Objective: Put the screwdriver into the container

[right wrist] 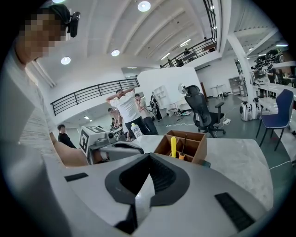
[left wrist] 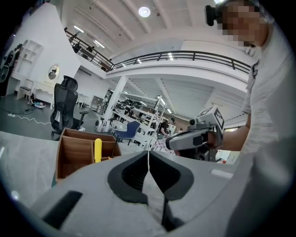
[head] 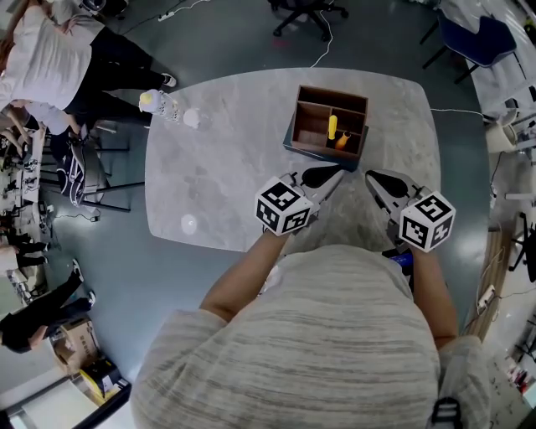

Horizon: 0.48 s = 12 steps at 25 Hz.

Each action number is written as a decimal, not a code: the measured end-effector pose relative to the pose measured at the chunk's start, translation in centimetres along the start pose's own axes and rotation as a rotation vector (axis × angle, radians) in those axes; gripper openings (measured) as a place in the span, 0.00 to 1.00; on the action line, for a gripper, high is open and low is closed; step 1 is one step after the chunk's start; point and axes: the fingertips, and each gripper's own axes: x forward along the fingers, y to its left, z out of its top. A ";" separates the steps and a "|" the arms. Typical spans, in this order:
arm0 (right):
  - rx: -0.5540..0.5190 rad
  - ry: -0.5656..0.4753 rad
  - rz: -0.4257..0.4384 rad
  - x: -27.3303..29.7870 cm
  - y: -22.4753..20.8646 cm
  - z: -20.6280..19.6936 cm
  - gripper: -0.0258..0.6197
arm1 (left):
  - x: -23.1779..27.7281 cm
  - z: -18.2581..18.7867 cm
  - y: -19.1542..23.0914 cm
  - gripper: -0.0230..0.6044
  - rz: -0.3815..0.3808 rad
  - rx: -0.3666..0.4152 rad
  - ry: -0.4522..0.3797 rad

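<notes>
A brown wooden container (head: 311,122) with compartments stands at the far side of the grey table (head: 218,167). A yellow-handled screwdriver (head: 332,126) stands upright in it, with an orange-handled tool (head: 342,141) beside it. My left gripper (head: 333,174) and right gripper (head: 370,176) hover side by side just in front of the container, both shut and empty. The left gripper view has its jaws (left wrist: 149,155) closed, the container (left wrist: 74,150) and yellow screwdriver (left wrist: 97,150) to the left. The right gripper view has the container (right wrist: 194,144) and yellow screwdriver (right wrist: 173,146) ahead.
A bottle with a yellow cap (head: 152,102) and a small white object (head: 191,117) sit at the table's far left corner. Another white object (head: 188,224) lies near the left front edge. People stand at the left (head: 50,59). An office chair (head: 306,12) stands beyond the table.
</notes>
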 end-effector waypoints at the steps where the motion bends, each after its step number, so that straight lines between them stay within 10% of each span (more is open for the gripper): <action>1: 0.000 0.000 -0.002 -0.1 -0.1 0.1 0.06 | 0.0 0.0 0.0 0.07 0.000 0.003 0.000; 12: -0.008 -0.005 -0.001 -0.8 -1.6 1.1 0.06 | 0.1 0.5 -0.1 0.07 0.003 -0.018 -0.032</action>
